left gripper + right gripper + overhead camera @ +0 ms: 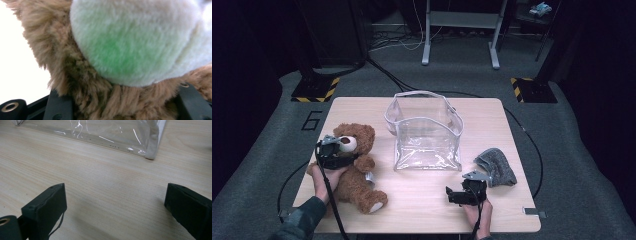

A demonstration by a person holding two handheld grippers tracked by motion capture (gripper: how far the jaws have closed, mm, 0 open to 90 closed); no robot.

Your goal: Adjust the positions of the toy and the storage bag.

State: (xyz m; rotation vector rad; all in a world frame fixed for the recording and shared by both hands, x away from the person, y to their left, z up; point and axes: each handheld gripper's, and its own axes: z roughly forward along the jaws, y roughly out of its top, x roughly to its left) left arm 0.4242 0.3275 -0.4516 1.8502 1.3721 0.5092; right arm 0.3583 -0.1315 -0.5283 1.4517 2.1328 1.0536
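Clear bag [424, 131] stands open, well ahead of both grippers. Teddy bear [354, 167] sits between the left gripper's [333, 154] jaws, which are clenched on the fur just below its muzzle. Right gripper [462, 194] rests low over the table [422, 200], jaws spread with nothing between them, grey cloth [496, 166] just beside it. Risk: the grip is on soft plush near the head, so the heavier body could swing, slip free, or catch the bag rim and tip it.

High view looks forward and down over the whole bench [422, 200]. Left gripper view sits almost against the teddy bear [120, 50], also seen from above. Right gripper view looks low across the bench at the clear bag [100, 132], shared with high view
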